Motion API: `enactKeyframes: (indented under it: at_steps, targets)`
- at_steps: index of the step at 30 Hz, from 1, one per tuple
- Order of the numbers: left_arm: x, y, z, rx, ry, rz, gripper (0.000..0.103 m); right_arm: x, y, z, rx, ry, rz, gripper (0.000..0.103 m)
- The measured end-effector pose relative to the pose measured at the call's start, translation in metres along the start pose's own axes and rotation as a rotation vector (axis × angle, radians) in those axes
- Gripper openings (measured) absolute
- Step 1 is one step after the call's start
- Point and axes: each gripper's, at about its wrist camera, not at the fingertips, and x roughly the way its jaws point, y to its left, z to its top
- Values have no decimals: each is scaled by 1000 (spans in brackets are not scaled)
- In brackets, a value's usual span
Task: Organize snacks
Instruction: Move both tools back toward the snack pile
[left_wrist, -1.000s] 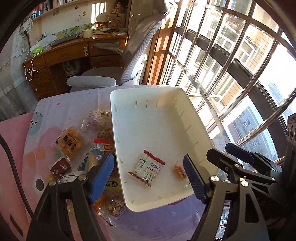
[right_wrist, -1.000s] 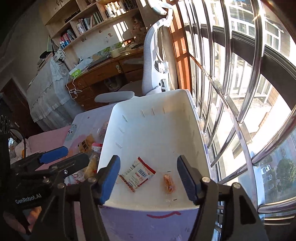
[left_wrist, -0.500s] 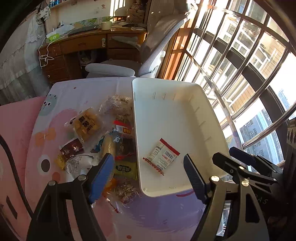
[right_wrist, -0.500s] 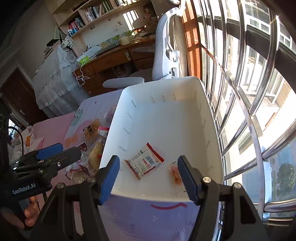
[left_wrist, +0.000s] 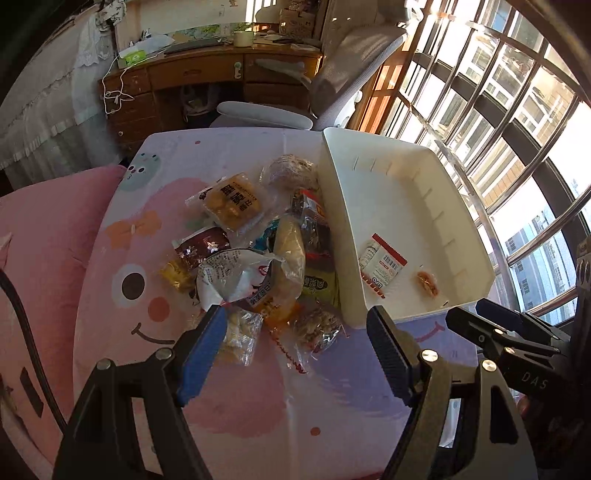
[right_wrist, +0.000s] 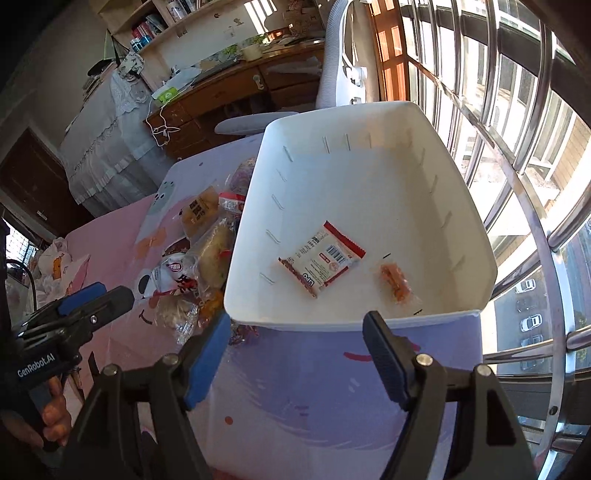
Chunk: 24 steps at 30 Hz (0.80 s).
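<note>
A white bin (left_wrist: 476, 236) (right_wrist: 332, 321) stands on the table's right side. Inside it lie a red-and-white packet (left_wrist: 382, 266) (right_wrist: 321, 258) and a small orange snack (left_wrist: 427, 283) (right_wrist: 395, 282). A pile of wrapped snacks (left_wrist: 258, 251) (right_wrist: 199, 254) lies on the cloth just left of the bin. My left gripper (left_wrist: 295, 325) hovers open over the pile's near edge and holds nothing. My right gripper (right_wrist: 297, 326) hangs before the bin's near wall, its jaws opening with nothing between them. In the right wrist view a hand holds the left gripper's fingers (right_wrist: 85, 295) at the far left.
A pink and lilac cartoon tablecloth (left_wrist: 177, 369) covers the table. Window bars (right_wrist: 532, 221) run close along the bin's right side. A grey office chair (left_wrist: 343, 74) and a wooden desk (left_wrist: 207, 70) stand beyond the far table edge.
The left gripper has swung left from over the bin to the snack pile. The right gripper has drawn back toward the bin's near wall, and its jaws have spread wider.
</note>
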Motion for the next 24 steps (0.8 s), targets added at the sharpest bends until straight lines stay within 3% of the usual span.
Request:
enactKeyframes:
  at_steps: [13,24]
  targets:
    - [-31,82,-37,93,4,-48,77,6,61,-57,152,3,-18,75]
    - [-47,130,-42,244,-23,-104,77,10,109,-97,297,-49,-24,75]
